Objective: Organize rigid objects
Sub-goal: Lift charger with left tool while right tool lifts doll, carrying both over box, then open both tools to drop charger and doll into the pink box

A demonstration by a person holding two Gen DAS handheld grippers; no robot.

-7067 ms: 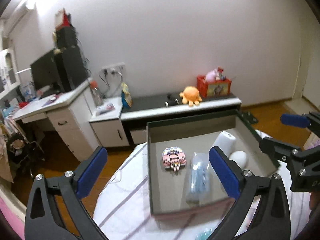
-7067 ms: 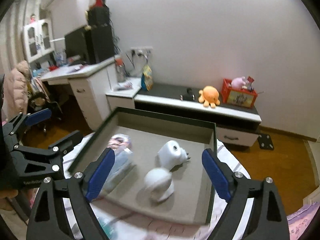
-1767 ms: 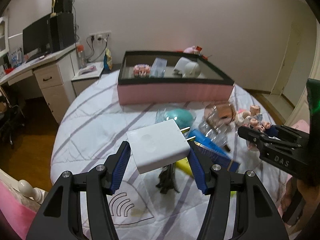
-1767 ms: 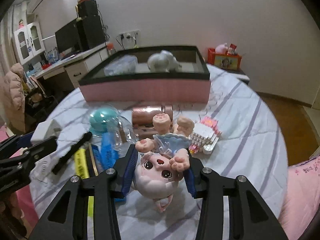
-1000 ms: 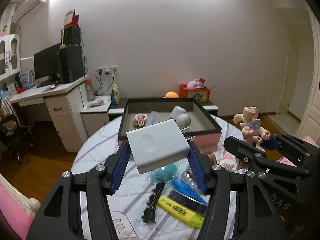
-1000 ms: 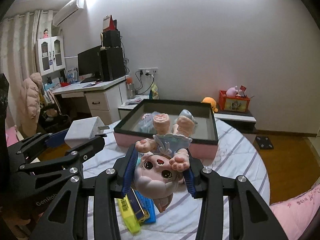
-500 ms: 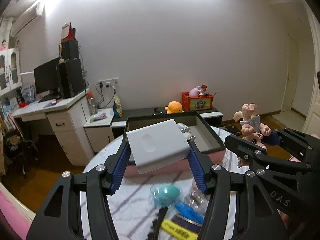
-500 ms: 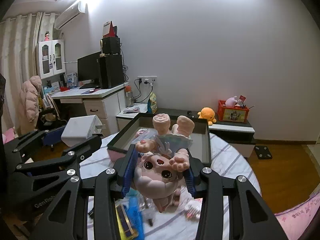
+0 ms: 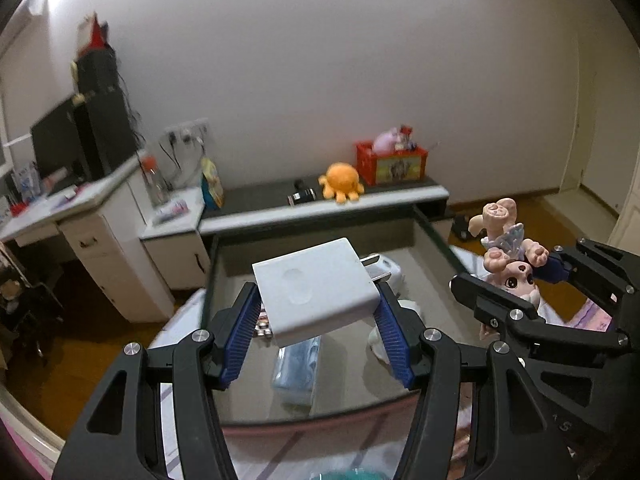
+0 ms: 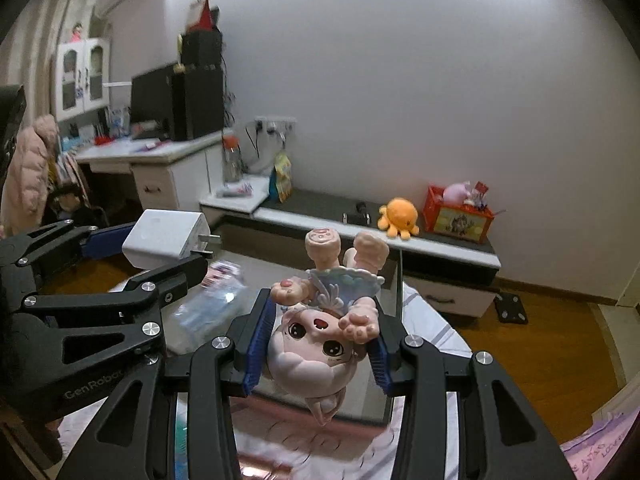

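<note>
My left gripper (image 9: pixel 318 322) is shut on a white plug adapter (image 9: pixel 316 290), held above the open box (image 9: pixel 434 236) with grey floor and dark rim. It also shows in the right wrist view (image 10: pixel 164 238). My right gripper (image 10: pixel 318 346) is shut on a pink doll figure (image 10: pixel 320 340), upside down, over the box's near right part; the doll also shows in the left wrist view (image 9: pixel 510 256). In the box lie a clear blue packet (image 9: pixel 298 368), a white rounded device (image 9: pixel 390 274) and a small pink brick toy (image 10: pixel 222 270).
The box stands on a round bed with a striped white cover (image 10: pixel 436 330). Behind it are a low white cabinet (image 9: pixel 320 208) with an orange plush octopus (image 9: pixel 342 178) and a red box (image 9: pixel 392 162), and a desk (image 9: pixel 80 216) on the left.
Both grippers have moved forward and tilted down over the box, each still holding its object. The loose items on the bed have dropped out of view.
</note>
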